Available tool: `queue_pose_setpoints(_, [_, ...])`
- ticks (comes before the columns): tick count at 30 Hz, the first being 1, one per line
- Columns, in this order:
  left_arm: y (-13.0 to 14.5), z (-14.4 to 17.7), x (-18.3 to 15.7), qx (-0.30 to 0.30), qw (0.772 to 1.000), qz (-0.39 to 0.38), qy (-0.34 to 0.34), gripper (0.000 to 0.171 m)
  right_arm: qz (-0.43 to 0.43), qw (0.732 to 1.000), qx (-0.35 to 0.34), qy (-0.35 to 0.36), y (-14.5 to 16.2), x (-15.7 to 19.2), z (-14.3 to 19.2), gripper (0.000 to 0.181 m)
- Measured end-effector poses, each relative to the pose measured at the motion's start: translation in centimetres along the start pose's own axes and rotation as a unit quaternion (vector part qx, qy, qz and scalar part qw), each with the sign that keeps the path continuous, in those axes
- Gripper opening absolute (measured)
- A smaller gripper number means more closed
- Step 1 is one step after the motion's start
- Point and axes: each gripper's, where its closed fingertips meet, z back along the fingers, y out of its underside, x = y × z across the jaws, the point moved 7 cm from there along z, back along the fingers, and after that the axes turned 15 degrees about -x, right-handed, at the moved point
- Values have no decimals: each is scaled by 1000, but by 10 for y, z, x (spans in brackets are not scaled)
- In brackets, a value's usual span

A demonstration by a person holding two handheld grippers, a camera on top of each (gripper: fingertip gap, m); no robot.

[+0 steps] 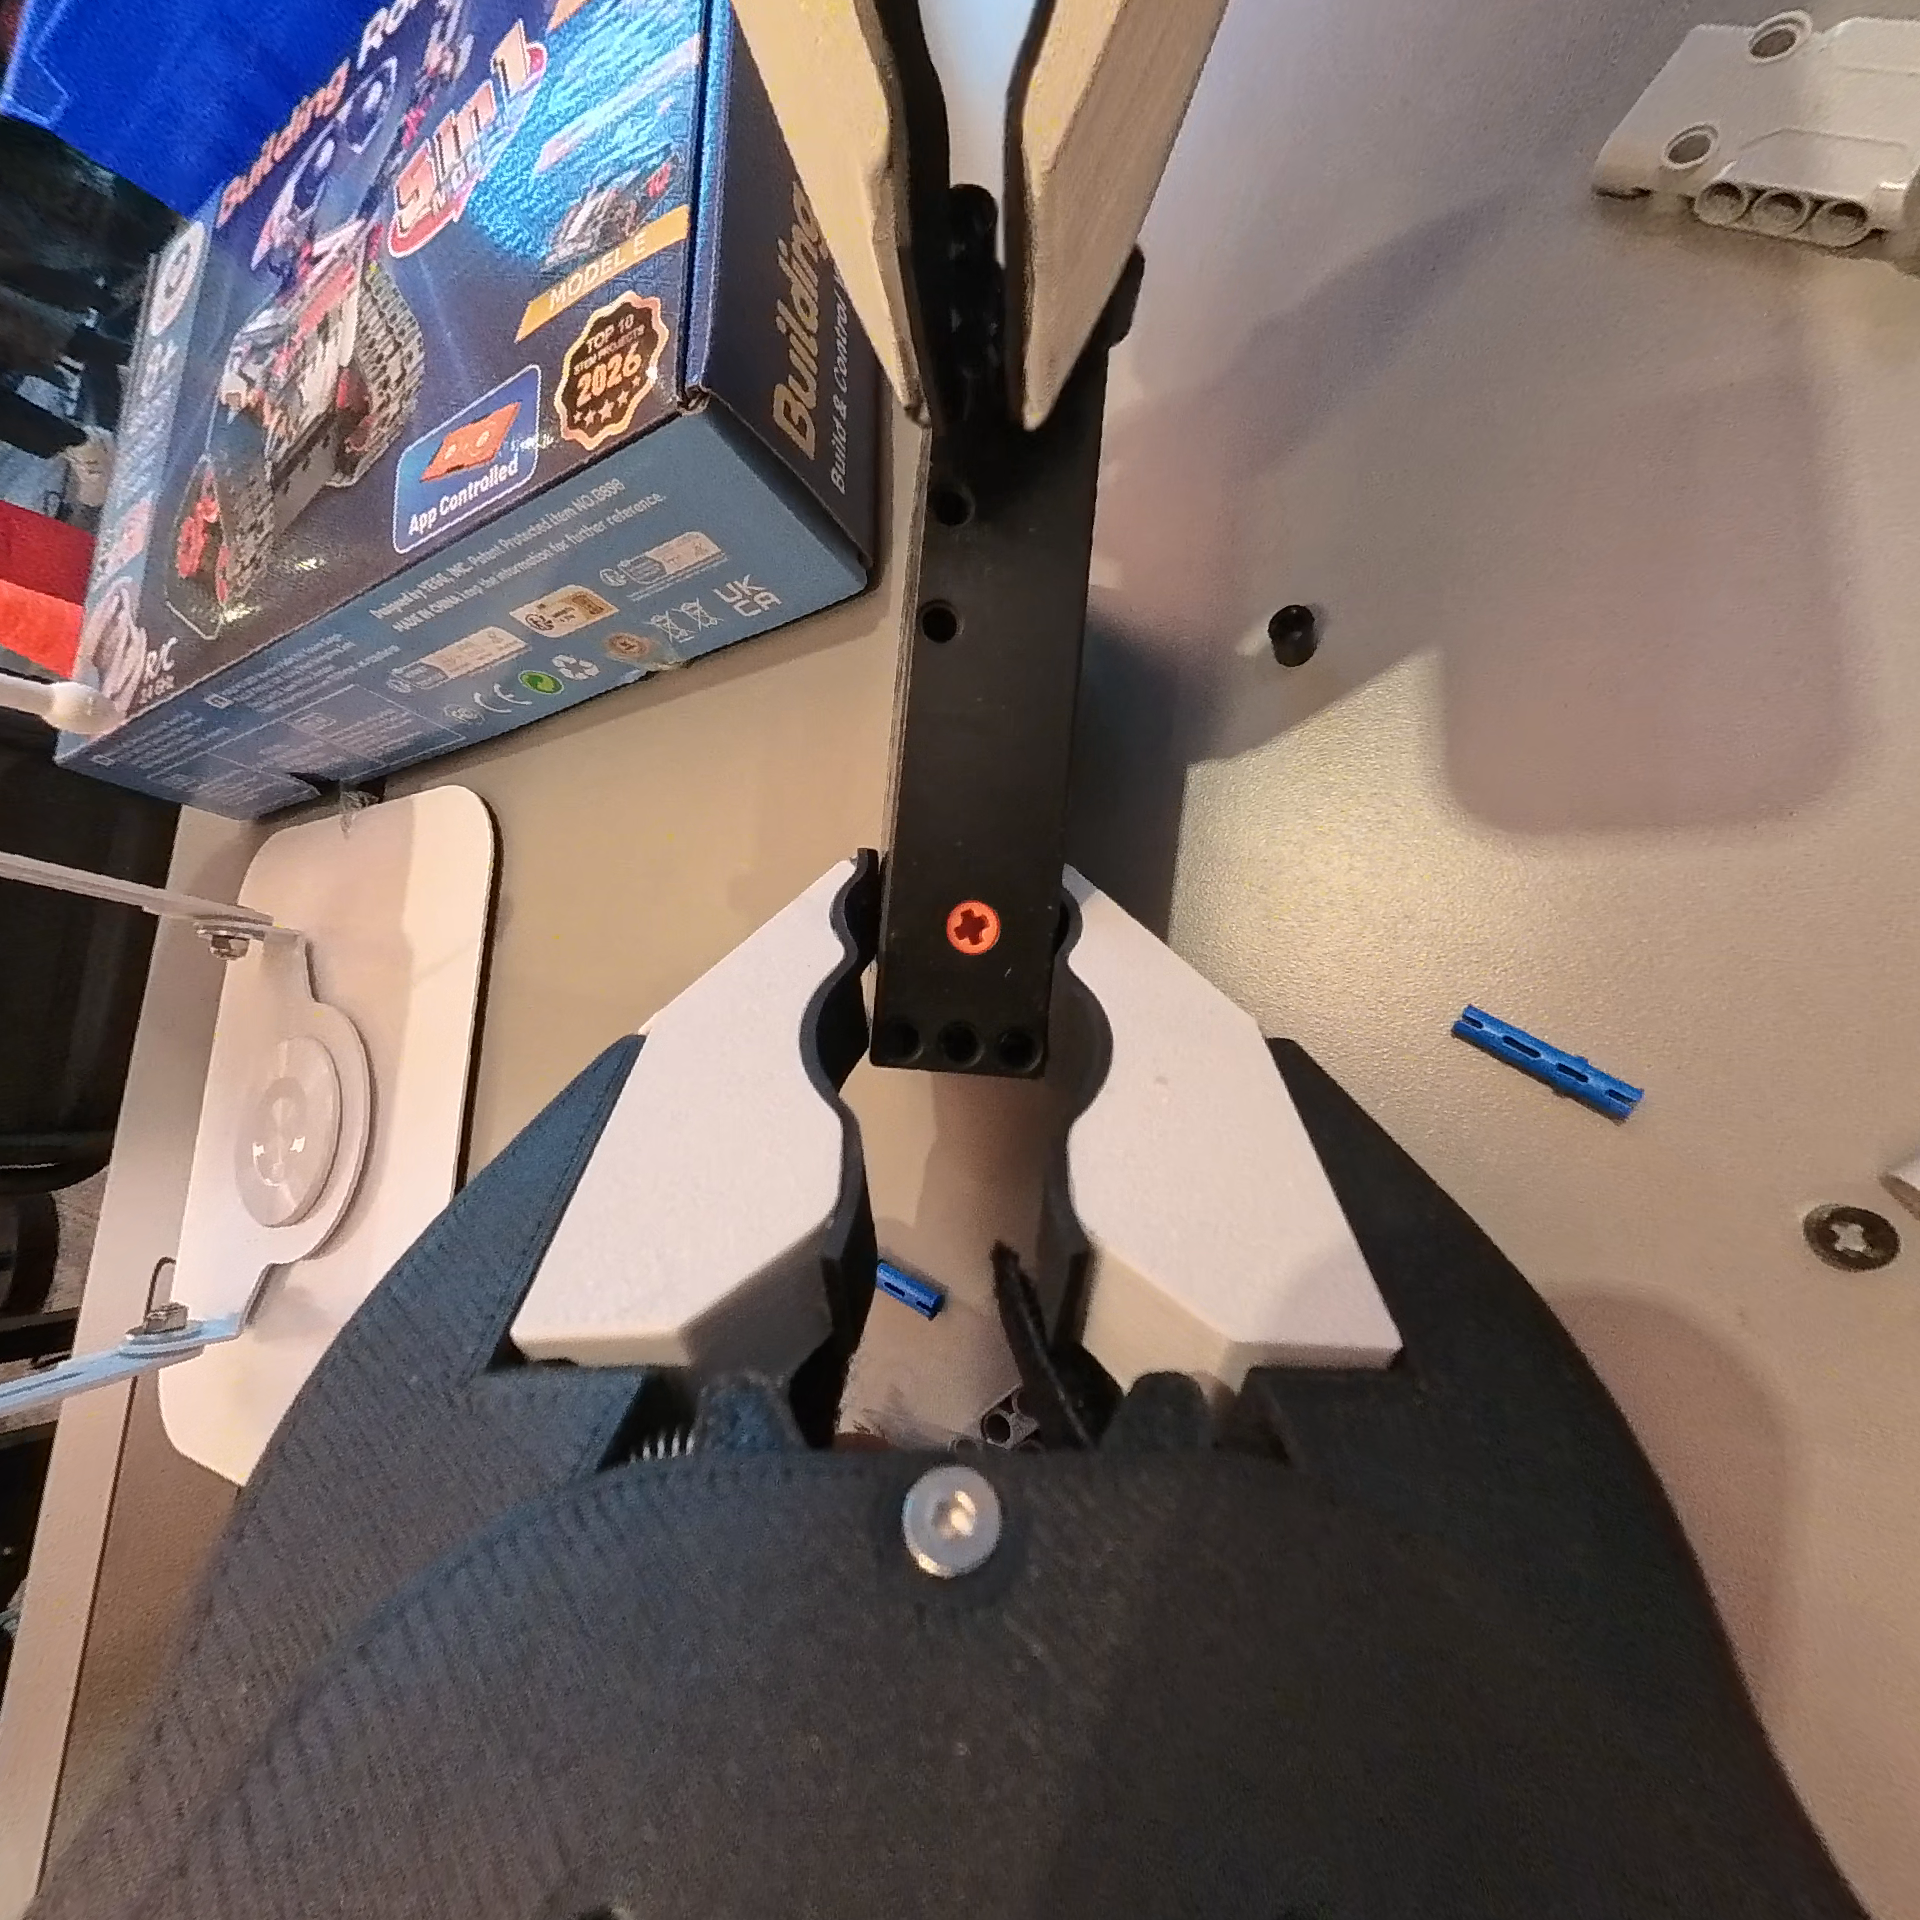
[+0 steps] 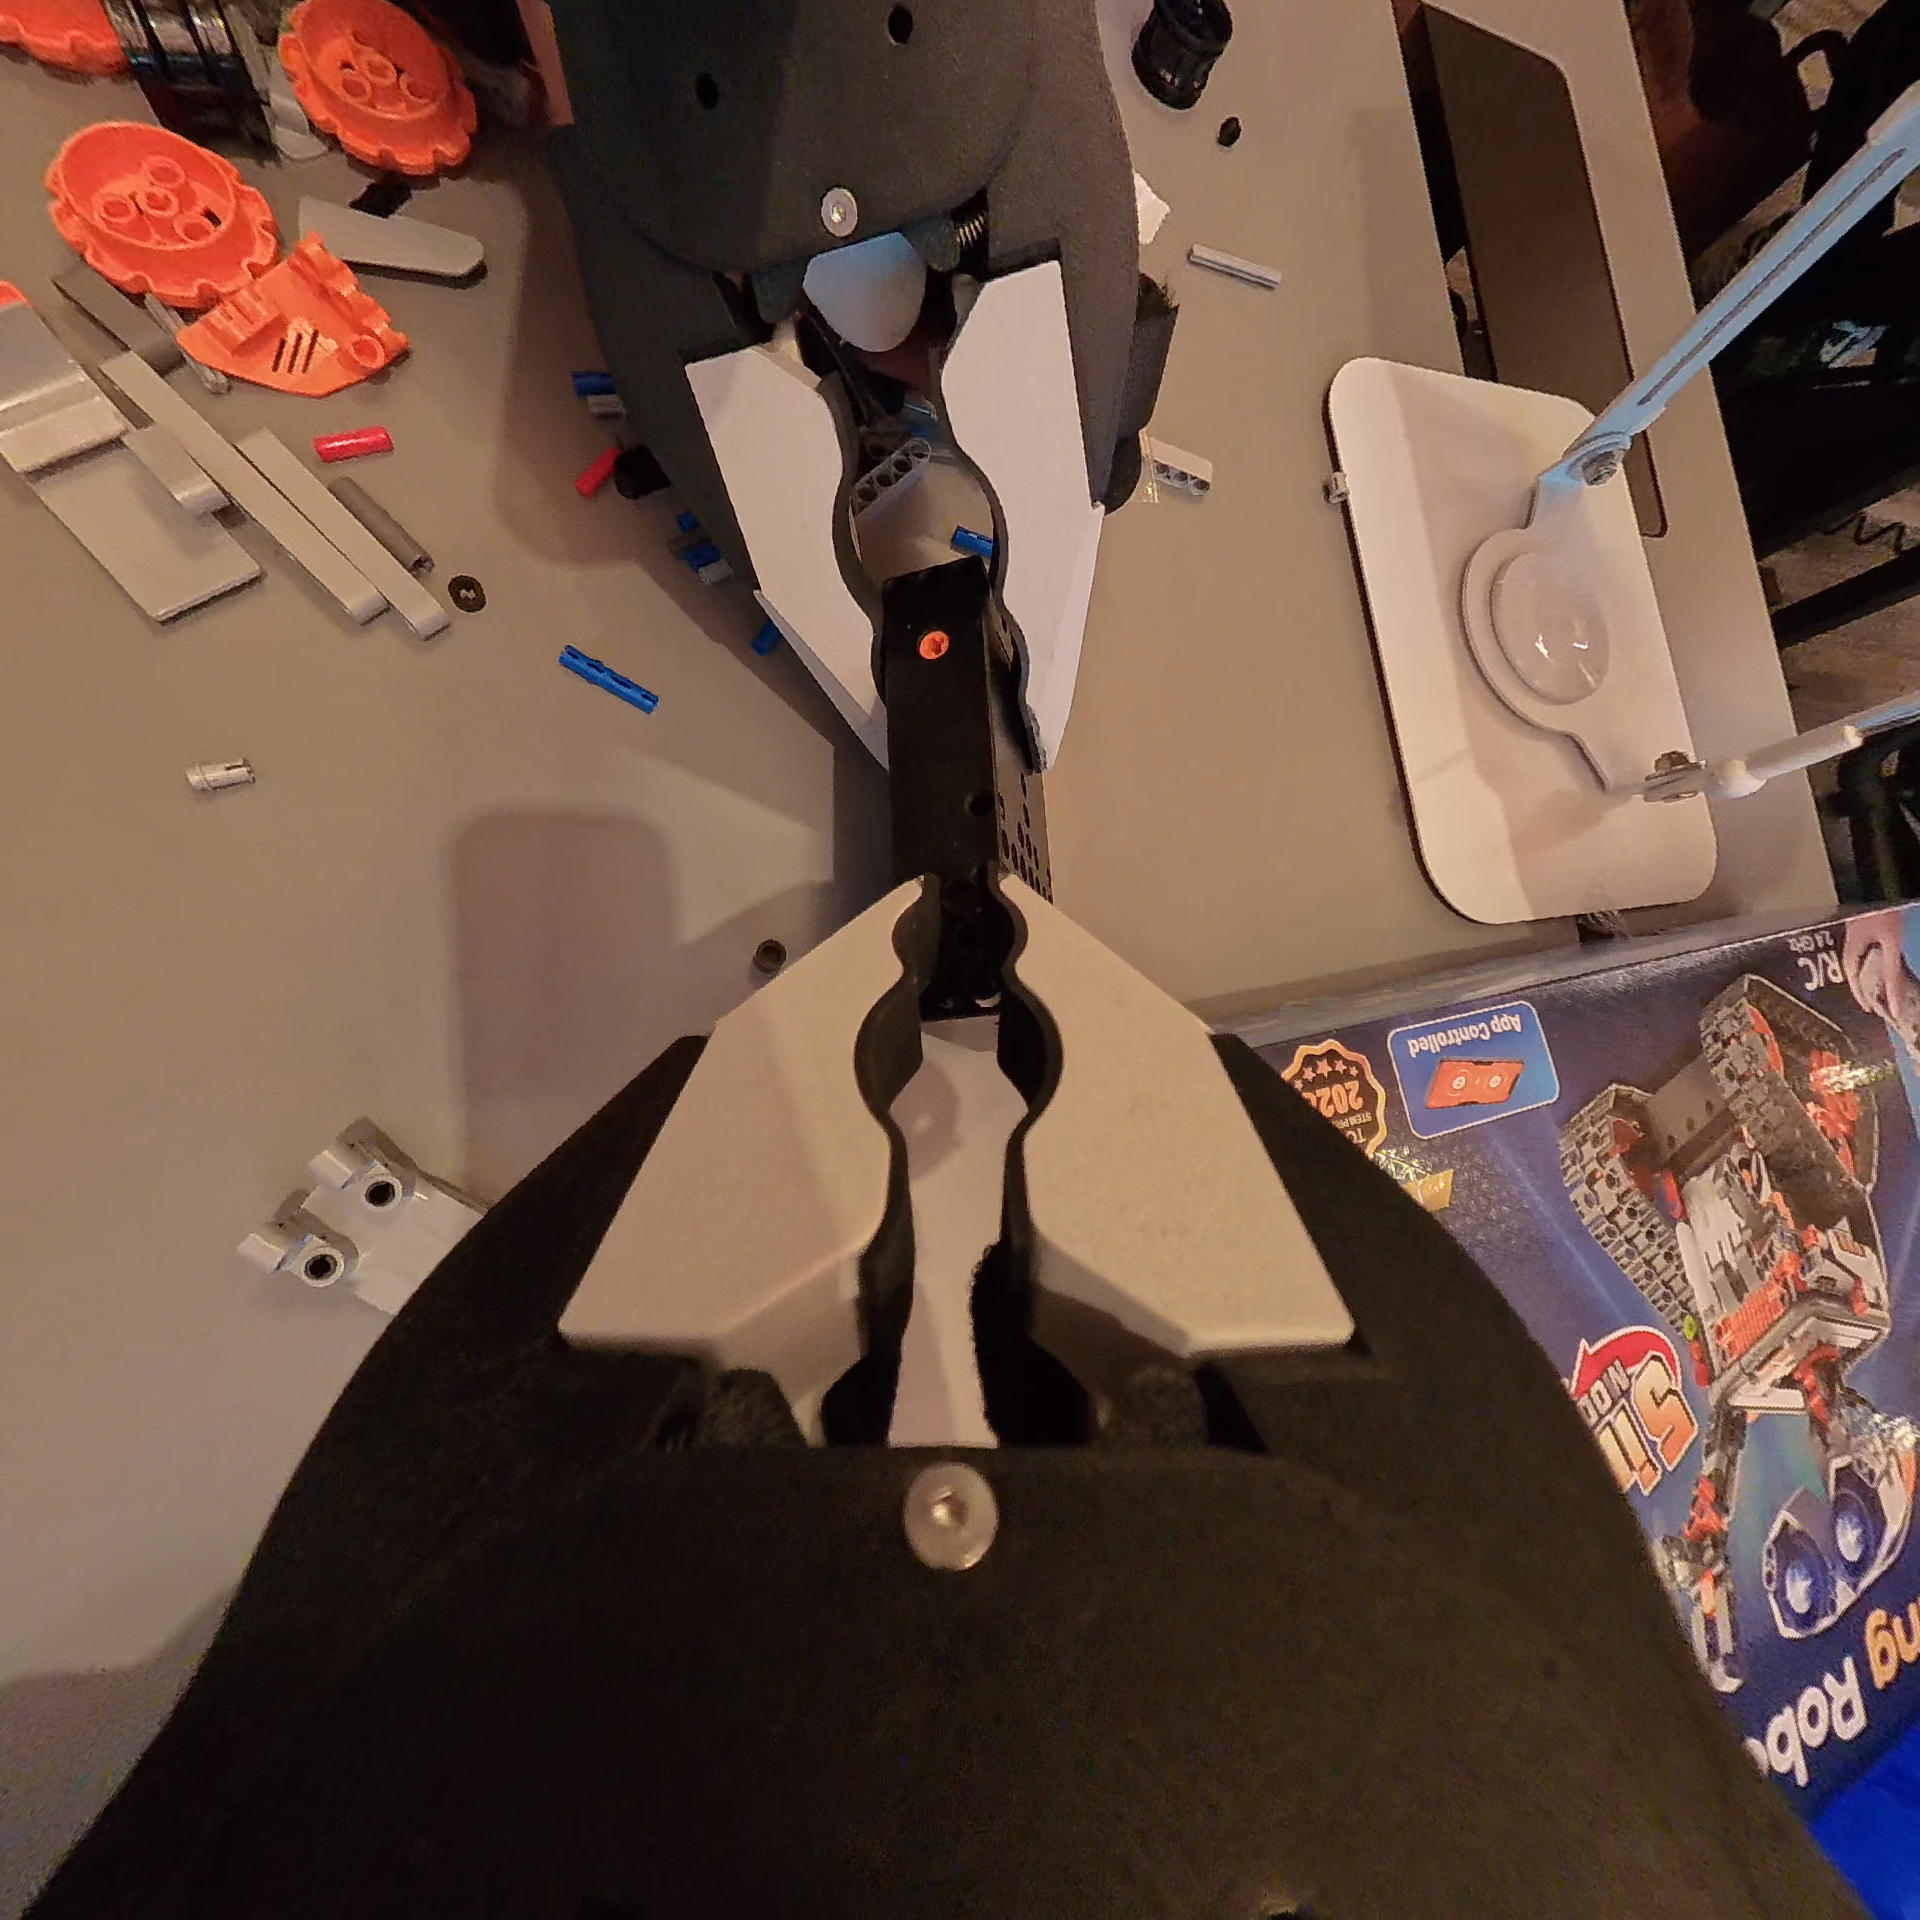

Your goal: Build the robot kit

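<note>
Black perforated block [image 1: 982,790] clamped at both ends between my left gripper [image 1: 961,935] and right gripper [image 2: 961,966]; blue pin [image 1: 1546,1062] loose beside my left fingers

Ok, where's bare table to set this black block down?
In the right wrist view, the best patch is the bare table left of the black block, bordered by the blue pin, small grey pin and white bracket. A narrower strip lies between the block and the white pad. Crowded: far left, around the orange wheels and grey beams.
</note>
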Motion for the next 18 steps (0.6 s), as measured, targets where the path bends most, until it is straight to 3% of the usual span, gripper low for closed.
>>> queue_pose_setpoints(18, [1,-1,1,-9,1000,17,2,29,-17,994,-91,58,10,4,1,5])
